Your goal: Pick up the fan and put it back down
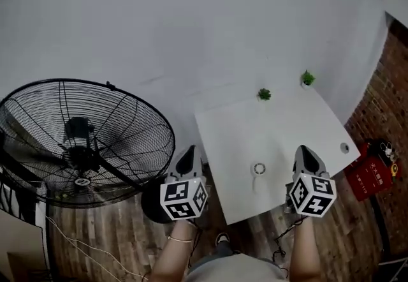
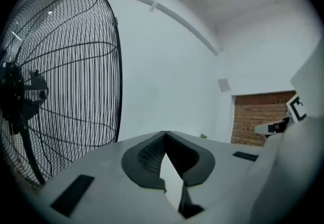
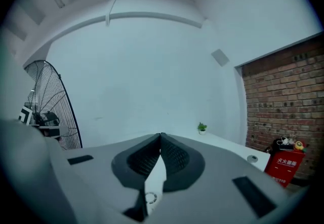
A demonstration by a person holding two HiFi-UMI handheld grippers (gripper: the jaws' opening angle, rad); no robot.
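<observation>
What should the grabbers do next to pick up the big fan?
Probably open the left gripper and swing it left toward the fan. It and the right gripper are shut on nothing, and the fan stands off to the left, untouched.

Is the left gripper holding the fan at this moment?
No, the jaws of the left gripper meet at their tips with nothing between them, and the fan stands apart to its left.

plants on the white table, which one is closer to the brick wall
The right-hand plant, at the far edge of the table beside the brick side of the room. The other plant sits further left, toward the fan.
</observation>
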